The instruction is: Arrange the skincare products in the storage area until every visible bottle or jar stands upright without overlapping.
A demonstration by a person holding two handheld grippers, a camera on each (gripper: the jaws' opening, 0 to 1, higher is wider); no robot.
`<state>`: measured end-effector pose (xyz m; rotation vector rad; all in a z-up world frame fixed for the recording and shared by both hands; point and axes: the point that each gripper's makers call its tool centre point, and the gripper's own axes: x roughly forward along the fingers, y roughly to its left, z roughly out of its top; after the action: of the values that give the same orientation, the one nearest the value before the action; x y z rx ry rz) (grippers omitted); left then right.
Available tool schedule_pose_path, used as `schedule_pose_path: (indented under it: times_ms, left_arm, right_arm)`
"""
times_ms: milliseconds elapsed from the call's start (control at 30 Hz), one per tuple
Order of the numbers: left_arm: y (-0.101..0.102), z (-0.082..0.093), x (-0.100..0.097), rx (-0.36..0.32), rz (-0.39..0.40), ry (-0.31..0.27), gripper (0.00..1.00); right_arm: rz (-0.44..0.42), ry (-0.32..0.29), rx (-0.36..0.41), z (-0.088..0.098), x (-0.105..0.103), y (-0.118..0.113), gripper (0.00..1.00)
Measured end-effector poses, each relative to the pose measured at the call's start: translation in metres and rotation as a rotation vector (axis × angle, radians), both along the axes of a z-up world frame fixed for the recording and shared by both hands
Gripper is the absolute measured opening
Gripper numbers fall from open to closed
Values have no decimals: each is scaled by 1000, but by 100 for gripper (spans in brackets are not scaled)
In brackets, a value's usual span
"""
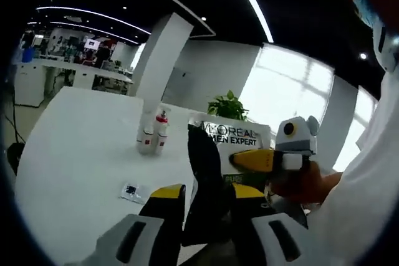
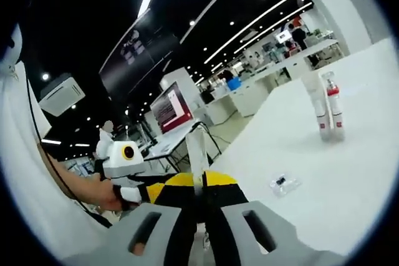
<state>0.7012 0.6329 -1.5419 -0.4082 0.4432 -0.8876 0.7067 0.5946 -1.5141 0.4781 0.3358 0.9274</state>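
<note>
While both grippers sit off the near edge, the white table [image 1: 81, 147] takes up most of each view and carries almost nothing. Next down in size: a L'Oreal Men Expert box [image 1: 234, 138] at the far right of the table in the left gripper view, a green plant [image 1: 227, 105] behind it. Left gripper [image 1: 209, 194] is clamped on a dark, tall product [image 1: 204, 172], black tube or bottle, can't tell which; it rises between the yellow-tipped jaws and blocks part of the box. Right gripper [image 2: 199, 191] has its jaws pressed nearly together on a thin white upright item [image 2: 197, 154], looks like a slim tube, identity uncertain, so I read it as grasping but the contact itself is hard to see. Each gripper also shows in the other's view: the right one at right in the left gripper view, held in a hand [image 1: 305, 185]; the left one at left in the right gripper view. Two small white bottles with red caps [image 1: 154, 132] stand upright, side by side, touching or just beside each other, mid-table, well apart from both grippers. Smallest: a little clear sachet or tag [image 1: 132, 191] lying flat on the table near the grippers. My read: carry-to-place step, both items still in the air, two bottles already standing. Next move calls for setting each held item down upright beside the standing pair, with a gap so nothing overlaps, base flat before letting go; the tall dark one looks tippy.
</note>
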Motion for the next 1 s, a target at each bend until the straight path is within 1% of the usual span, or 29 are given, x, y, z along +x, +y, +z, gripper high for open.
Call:
schedule_pose_path:
  times_ms: [100, 133, 167, 200, 233, 267, 300, 333, 367, 400, 433, 467, 500, 567, 600, 667, 700, 733, 767, 800, 833, 867, 900, 933, 967, 1000]
  left_arm:
    - [-6, 5, -1, -42, -40, 19, 40]
    - [-10, 9, -5, -69, -68, 21, 42]
    - [-16, 15, -9, -111, -98, 32, 42]
    - [-19, 16, -12, -124, -122, 48, 43]
    - [-24, 14, -16, -124, -151, 71, 43]
    - [-27, 12, -18, -122, -175, 82, 43]
    - [-28, 9, -21, -106, -193, 93, 42]
    - [-29, 7, -18, -99, -187, 87, 42]
    - [-29, 5, -19, -90, -196, 94, 40]
    - [-30, 4, -22, -98, -216, 118, 38]
    - [-31, 7, -24, -128, -217, 153, 37]
    - [-29, 6, -20, -128, -205, 158, 34]
    - [-28, 8, -21, -140, -222, 171, 30]
    - [-26, 11, -19, -165, -225, 189, 24]
    - [-26, 15, -20, -194, -237, 210, 19]
    - [-24, 18, -18, -215, -245, 222, 14]
    - [-24, 19, -18, -225, -253, 244, 11]
    - [-24, 20, -17, -233, -257, 254, 9]
    - [-25, 23, -17, -255, -268, 254, 5]
    - [-25, 25, -17, -266, -265, 254, 3]
    - [-25, 29, -17, -293, -269, 261, 2]
    - [-26, 32, -17, -321, -272, 263, 2]
    - [-27, 37, -18, -349, -273, 260, 1]
    - [-26, 42, -15, -382, -258, 261, 1]
    - [-25, 45, -13, -418, -251, 279, 1]
    - [-24, 46, -11, -427, -241, 276, 1]
  right_arm:
    - [31, -13, 20, 5, -6, 4, 0]
    - [40, -12, 23, 5, -7, 5, 0]
    - [56, -10, 29, 6, -10, 7, 0]
    - [69, -18, 38, 9, -12, 9, 0]
    - [85, -24, 55, 12, -16, 10, 0]
    - [94, -24, 67, 14, -17, 10, 0]
    - [98, -24, 71, 15, -18, 9, 0]
    - [107, -24, 75, 15, -19, 9, 0]
    - [123, -32, 96, 18, -21, 9, 0]
    - [132, -4, 113, 18, -22, 8, 0]
    - [124, -6, 112, 18, -21, 6, 0]
    - [121, -7, 113, 18, -20, 4, 0]
    - [116, -5, 116, 18, -20, 3, 0]
    - [100, 3, 131, 19, -17, -1, 0]
    - [87, 13, 143, 19, -14, -4, 0]
    - [69, 31, 160, 19, -10, -7, 1]
    - [65, 35, 159, 19, -9, -7, 1]
    - [57, 38, 159, 18, -9, -7, 1]
    - [50, 39, 163, 19, -7, -8, 1]
    - [43, 35, 167, 19, -6, -9, 2]
    - [32, 33, 187, 22, -4, -12, 4]
    - [7, 36, 207, 24, 0, -16, 8]
    - [0, 29, 202, 23, 1, -18, 10]
    - [-14, 22, 198, 23, 2, -21, 12]
    - [-17, 18, 202, 24, 1, -22, 12]
    - [-18, 17, 203, 24, 1, -23, 12]
